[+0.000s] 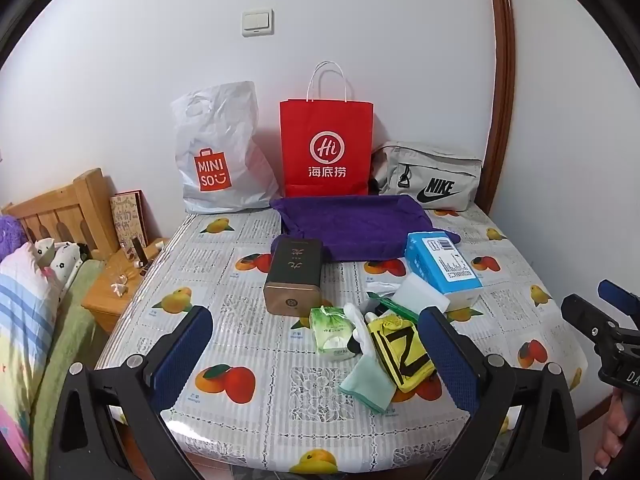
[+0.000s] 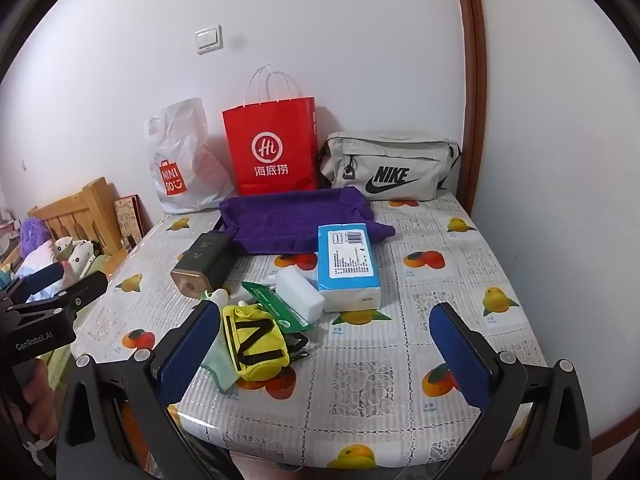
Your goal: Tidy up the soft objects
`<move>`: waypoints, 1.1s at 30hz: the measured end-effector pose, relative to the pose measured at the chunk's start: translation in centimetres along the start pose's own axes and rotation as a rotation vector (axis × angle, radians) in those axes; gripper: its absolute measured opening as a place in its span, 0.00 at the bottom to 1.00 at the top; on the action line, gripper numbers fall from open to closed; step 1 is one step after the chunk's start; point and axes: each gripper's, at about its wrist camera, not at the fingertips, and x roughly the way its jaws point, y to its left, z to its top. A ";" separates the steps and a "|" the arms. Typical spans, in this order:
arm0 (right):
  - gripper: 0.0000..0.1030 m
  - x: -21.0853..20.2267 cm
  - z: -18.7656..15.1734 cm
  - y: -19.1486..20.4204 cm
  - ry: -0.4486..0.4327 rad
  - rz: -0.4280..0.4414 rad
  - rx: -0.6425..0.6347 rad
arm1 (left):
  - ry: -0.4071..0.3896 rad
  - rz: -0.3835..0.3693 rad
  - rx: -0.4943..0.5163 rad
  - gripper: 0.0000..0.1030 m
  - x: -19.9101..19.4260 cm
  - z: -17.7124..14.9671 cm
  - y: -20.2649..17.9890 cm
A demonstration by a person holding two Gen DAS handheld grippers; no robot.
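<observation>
A heap of small things lies near the table's front: a yellow pouch (image 1: 402, 350) (image 2: 256, 342), a mint cloth (image 1: 366, 380) (image 2: 218, 364), a green tissue pack (image 1: 334, 334), a white sponge block (image 1: 424, 294) (image 2: 300, 292) and a blue tissue pack (image 1: 442, 266) (image 2: 347, 262). Behind them lies a purple towel (image 1: 352, 224) (image 2: 296, 218). My left gripper (image 1: 320, 354) hovers open over the front edge, the heap between its fingers in the picture but apart from them. My right gripper (image 2: 326, 354) is open too, right of the pouch, with nothing in it.
A dark tin box (image 1: 296, 276) (image 2: 204, 262) lies left of the heap. Against the wall stand a white plastic bag (image 1: 224, 152), a red paper bag (image 1: 326, 148) (image 2: 274, 148) and a grey Nike bag (image 1: 430, 178) (image 2: 390, 168). A bed and a wooden nightstand (image 1: 116, 284) are at the left.
</observation>
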 end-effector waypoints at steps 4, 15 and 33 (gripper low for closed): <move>1.00 -0.5 0.0 -0.1 -0.011 0.004 0.009 | -0.013 0.012 0.018 1.00 -0.1 -0.1 -0.4; 1.00 -0.4 -0.1 0.7 -0.011 0.011 -0.011 | -0.004 0.006 0.005 1.00 -0.2 0.4 -0.1; 1.00 -0.9 0.0 1.2 -0.021 0.014 -0.019 | -0.012 0.004 0.004 1.00 -0.4 0.6 -0.2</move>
